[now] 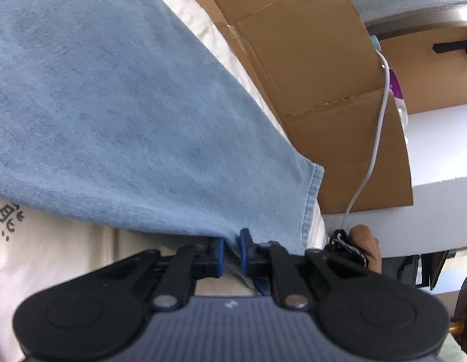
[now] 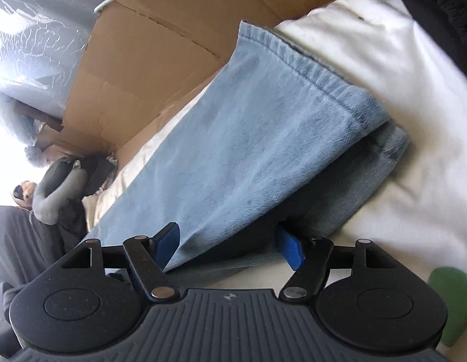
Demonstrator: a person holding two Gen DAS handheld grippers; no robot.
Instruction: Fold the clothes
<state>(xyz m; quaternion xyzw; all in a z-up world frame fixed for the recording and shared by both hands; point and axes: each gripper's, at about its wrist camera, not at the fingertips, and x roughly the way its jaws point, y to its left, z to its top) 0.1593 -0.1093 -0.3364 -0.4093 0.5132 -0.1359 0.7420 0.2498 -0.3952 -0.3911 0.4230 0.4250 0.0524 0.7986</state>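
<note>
The left hand-held gripper (image 1: 232, 252), low in the middle of its view, has its blue pads pinched shut on the near edge of the jeans (image 1: 121, 114), so the denim rises away from it toward the upper left. The right hand-held gripper (image 2: 230, 247) stands wide open; a fold of the jeans (image 2: 233, 150) lies between its fingers (image 2: 289, 249), but the pads don't look to be pressing on it. My read is that a fold is being set up, one side gripped and the other not yet. The next move would call for the right one to close on the doubled cloth before both carry it over together

Under the denim is a white sheet (image 2: 399, 96), bunched at the right of the right view; whether it covers a bed I can't tell. The hem (image 2: 308, 63) runs across the upper middle there, near the sheet's far edge. Beyond it a cardboard wall (image 1: 308, 60) stands close, with a white cable (image 1: 381, 114) hanging over it. Room looks tight on that far side, so the fold is best brought back toward the near edge
</note>
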